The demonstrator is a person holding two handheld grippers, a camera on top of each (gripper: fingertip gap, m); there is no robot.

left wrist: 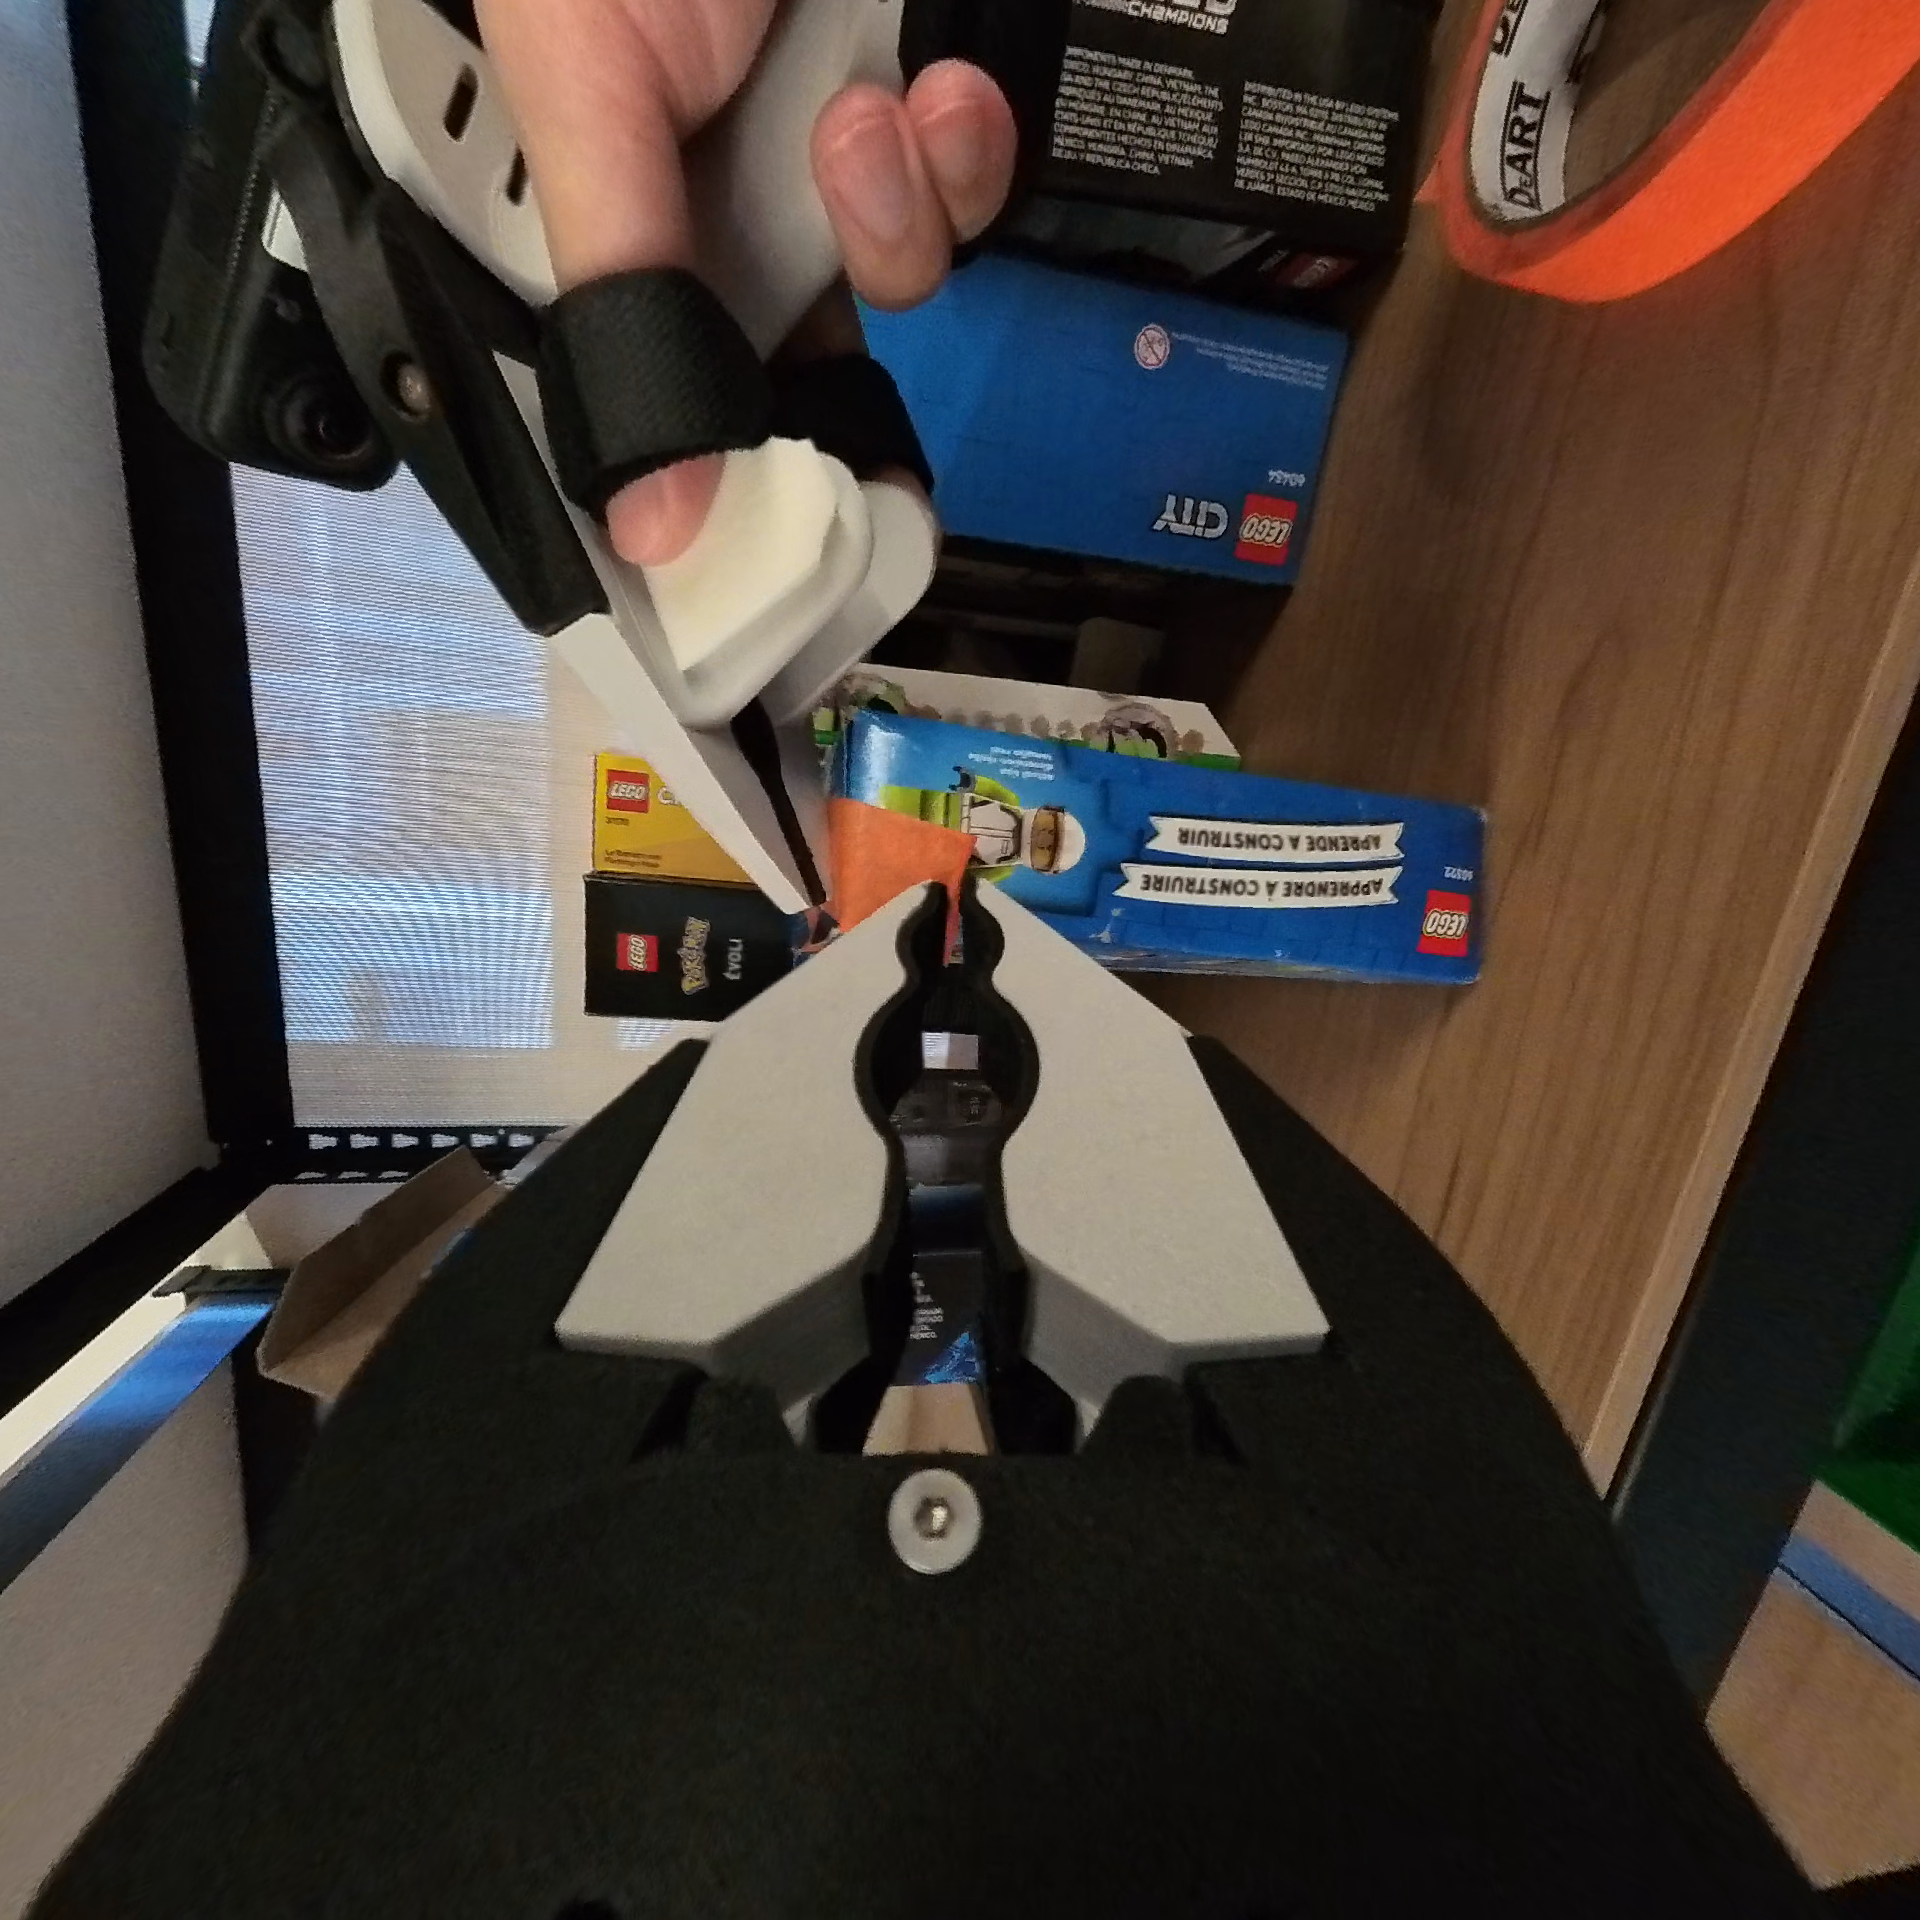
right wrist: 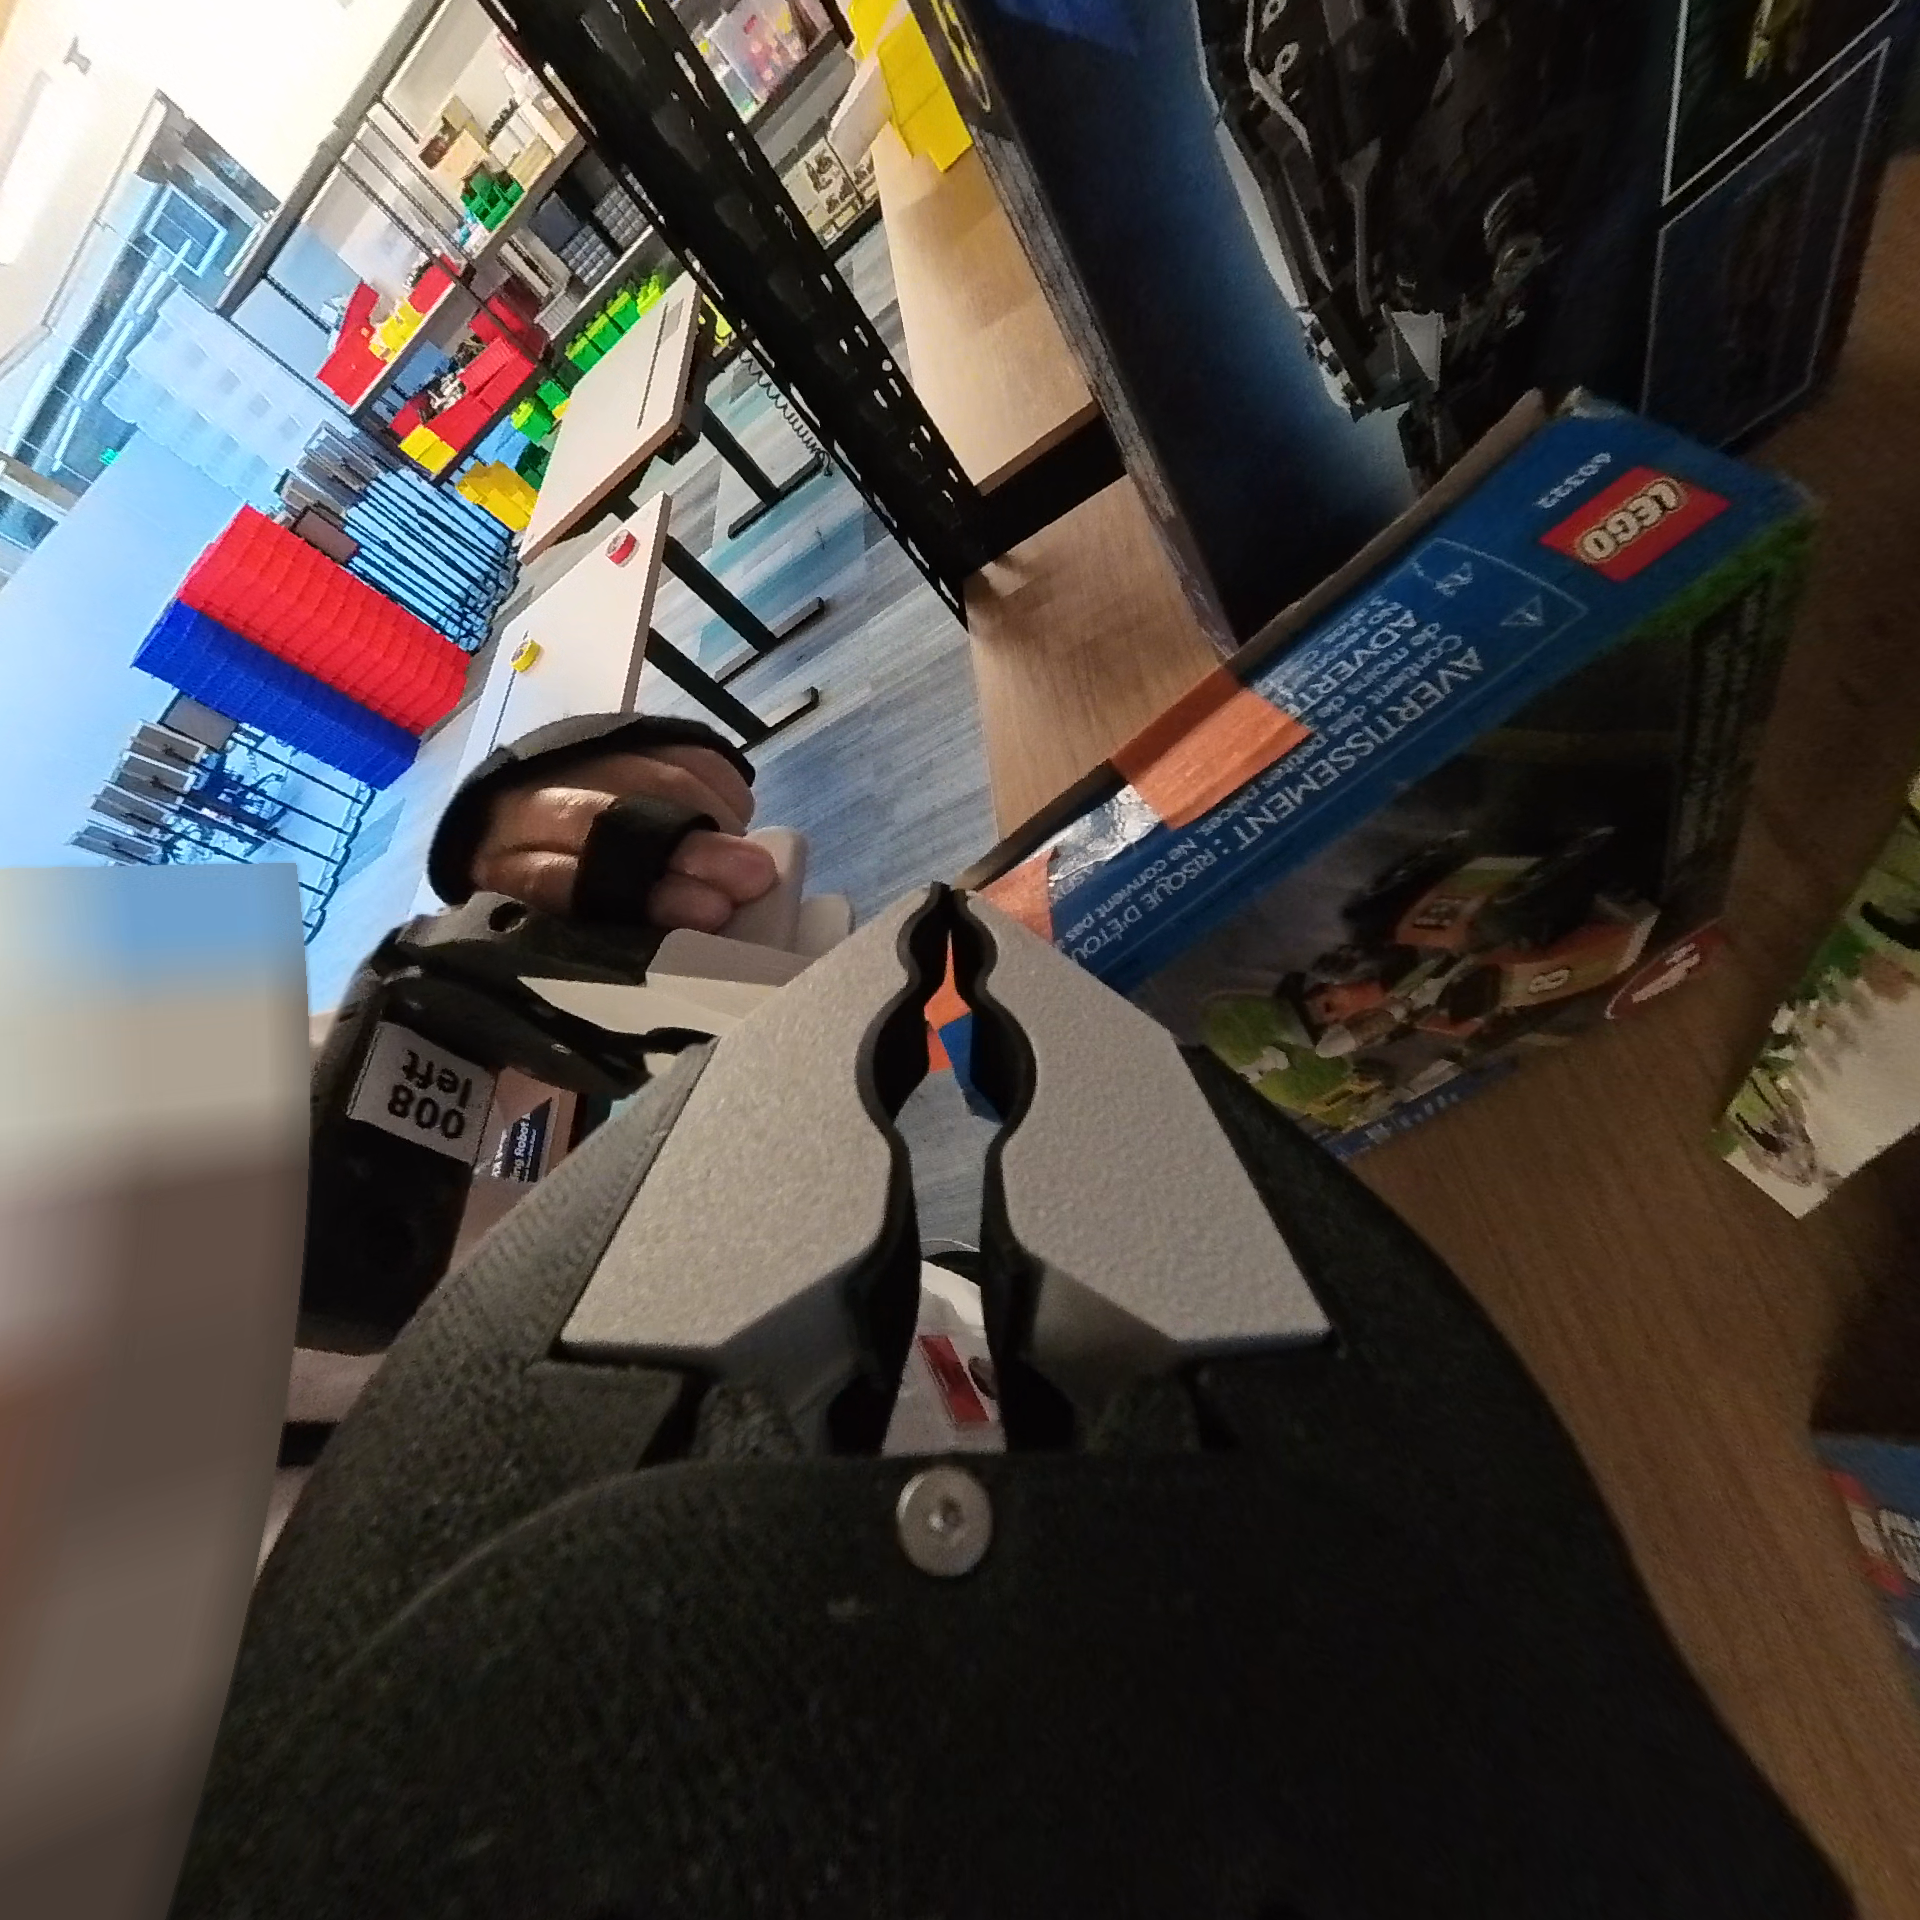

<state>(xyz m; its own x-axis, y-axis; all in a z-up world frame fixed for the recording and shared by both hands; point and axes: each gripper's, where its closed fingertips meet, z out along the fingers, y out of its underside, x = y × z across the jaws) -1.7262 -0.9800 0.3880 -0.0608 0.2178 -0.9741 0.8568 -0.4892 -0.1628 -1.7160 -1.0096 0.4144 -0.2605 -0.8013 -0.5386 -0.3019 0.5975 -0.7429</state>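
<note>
Orange tape [left wrist: 894, 862] folded over the near end of a blue box [left wrist: 1278, 883]. Box lying on its side on the wooden bench [left wrist: 1558, 779].

Left wrist view:
- Left tool [left wrist: 951, 899] in the foreground, grey fingers pressed together, pinching a sliver of the orange tape at the very tips.
- Right tool [left wrist: 805, 891] reaching in from upper left, gripped by a hand [left wrist: 665, 156] with a black strap over one finger. Narrow tips drawn together, just beside the tape's left edge.
- Behind, a second blue carton [left wrist: 1091, 416] under a black carton [left wrist: 1195, 104]. Yellow carton [left wrist: 644, 810] stacked above a small black one [left wrist: 665, 956].
- Orange tape roll [left wrist: 1621, 208] at upper right, on the bench.

Right wrist view:
- Right tool's fingers closed at the tips, set against the taped end of the blue box. Orange visible through the gap lower down; actual grip on the tape impossible to tell.
- Other hand [right wrist: 623, 862] at left, strapped to the left tool's handle, close to the same box end.
- Large dark carton [right wrist: 1455, 208] behind the box.
- Far off, tables and stacked red and blue bins [right wrist: 301, 634].
</note>
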